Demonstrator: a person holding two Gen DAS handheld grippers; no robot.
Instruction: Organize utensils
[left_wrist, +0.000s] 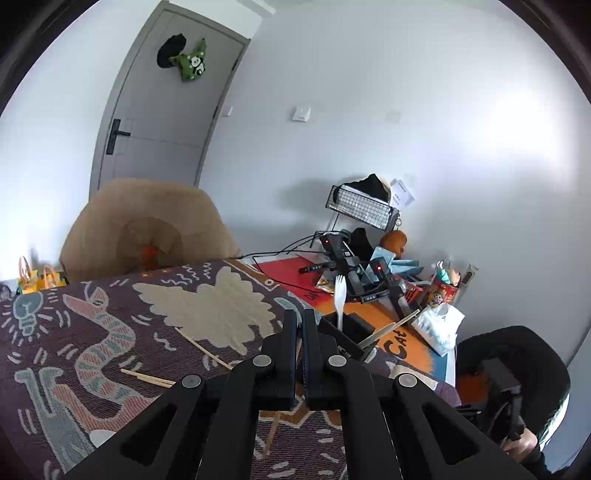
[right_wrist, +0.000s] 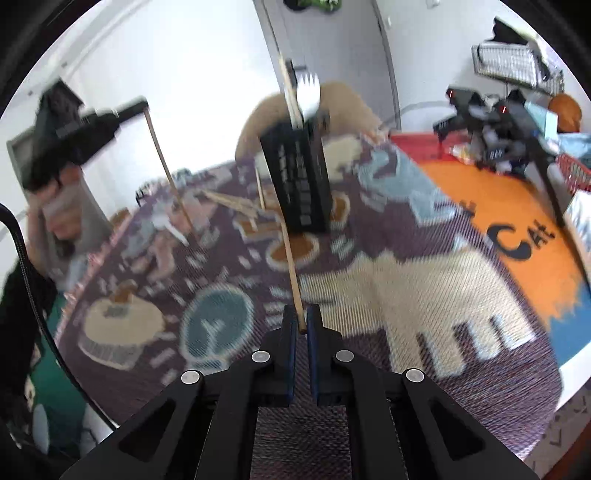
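right tongs (right_wrist: 301, 320) pinching chopstick (right_wrist: 291, 266); left tongs (left_wrist: 299, 325) pinching another chopstick (right_wrist: 166, 166); fork (left_wrist: 340, 295) in holder (left_wrist: 351, 328).

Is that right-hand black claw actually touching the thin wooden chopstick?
Touching. In the right wrist view the right gripper pinches the thin wooden chopstick between its two black fingers, no gap showing.

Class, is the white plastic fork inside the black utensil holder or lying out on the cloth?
Inside: the white fork stands upright, its handle down in the black utensil holder, tines pointing up.
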